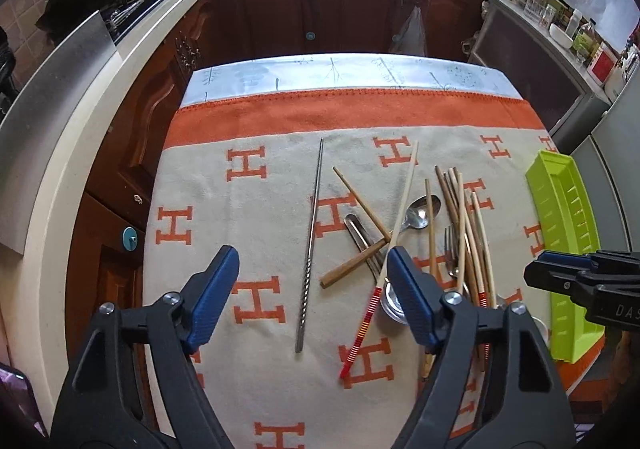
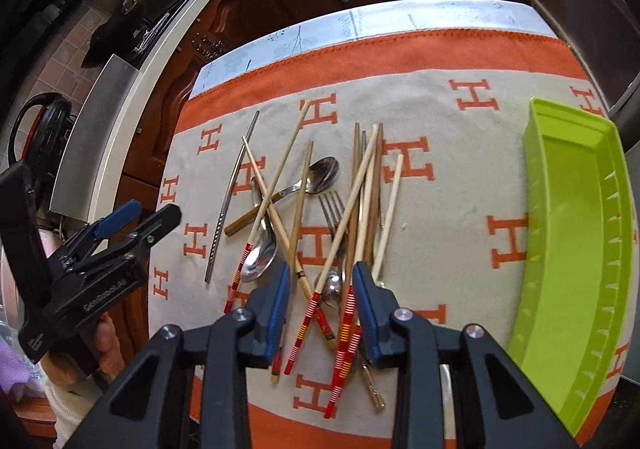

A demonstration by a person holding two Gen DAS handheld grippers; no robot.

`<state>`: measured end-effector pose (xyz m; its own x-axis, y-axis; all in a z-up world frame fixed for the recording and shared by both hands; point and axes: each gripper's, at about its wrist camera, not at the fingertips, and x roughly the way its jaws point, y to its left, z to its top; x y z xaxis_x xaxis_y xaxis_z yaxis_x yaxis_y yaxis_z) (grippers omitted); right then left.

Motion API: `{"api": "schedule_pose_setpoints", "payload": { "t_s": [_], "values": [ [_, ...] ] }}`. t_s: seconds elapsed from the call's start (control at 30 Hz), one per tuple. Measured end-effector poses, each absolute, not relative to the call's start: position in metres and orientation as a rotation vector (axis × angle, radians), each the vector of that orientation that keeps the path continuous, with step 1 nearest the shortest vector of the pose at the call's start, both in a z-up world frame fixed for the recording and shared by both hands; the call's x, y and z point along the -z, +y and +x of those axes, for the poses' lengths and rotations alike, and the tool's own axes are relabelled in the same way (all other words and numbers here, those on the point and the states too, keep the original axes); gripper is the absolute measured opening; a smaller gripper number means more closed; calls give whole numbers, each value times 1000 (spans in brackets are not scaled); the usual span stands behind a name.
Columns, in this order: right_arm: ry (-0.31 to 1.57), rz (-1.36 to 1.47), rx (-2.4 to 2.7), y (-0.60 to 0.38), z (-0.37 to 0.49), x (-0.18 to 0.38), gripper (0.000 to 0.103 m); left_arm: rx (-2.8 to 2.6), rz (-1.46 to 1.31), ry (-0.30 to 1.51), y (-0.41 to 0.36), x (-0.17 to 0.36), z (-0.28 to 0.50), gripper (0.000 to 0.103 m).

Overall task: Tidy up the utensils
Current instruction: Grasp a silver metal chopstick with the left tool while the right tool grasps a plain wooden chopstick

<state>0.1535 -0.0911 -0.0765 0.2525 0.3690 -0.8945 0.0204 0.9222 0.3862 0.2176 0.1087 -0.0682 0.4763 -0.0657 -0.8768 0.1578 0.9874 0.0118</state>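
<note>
chopsticks (image 2: pixel 362 201) tangled, handle ends hidden by right fingers (image 2: pixel 366 305)

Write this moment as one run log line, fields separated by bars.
left gripper: open above metal chopstick | right gripper: open over striped chopsticks | green tray: empty

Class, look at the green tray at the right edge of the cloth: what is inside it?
Nothing shows inside the green tray: its floor looks bare, and every chopstick, spoon and fork lies on the cloth. The tray's nearest end is cut off by the picture edge, so that part stays unseen.
</note>
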Motion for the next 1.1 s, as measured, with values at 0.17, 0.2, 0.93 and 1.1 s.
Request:
{"api": "schedule_pose_setpoints", "payload": {
  "t_s": [0.17, 0.2, 0.93, 1.1],
  "values": [
    [1311, 378, -288, -65, 177, 90, 32, 132, 100, 1121, 114, 108, 241, 61],
    [1312, 379, -291, -60, 182, 92, 32, 131, 89, 1140, 116, 116, 247, 59],
    [1255, 505, -213, -41, 249, 149, 9, 107, 59, 1213, 122, 174, 287, 36],
    [1244, 550, -248, -42, 246, 152, 7, 89, 34, 1210, 122, 173, 287, 4]
  ]
}}
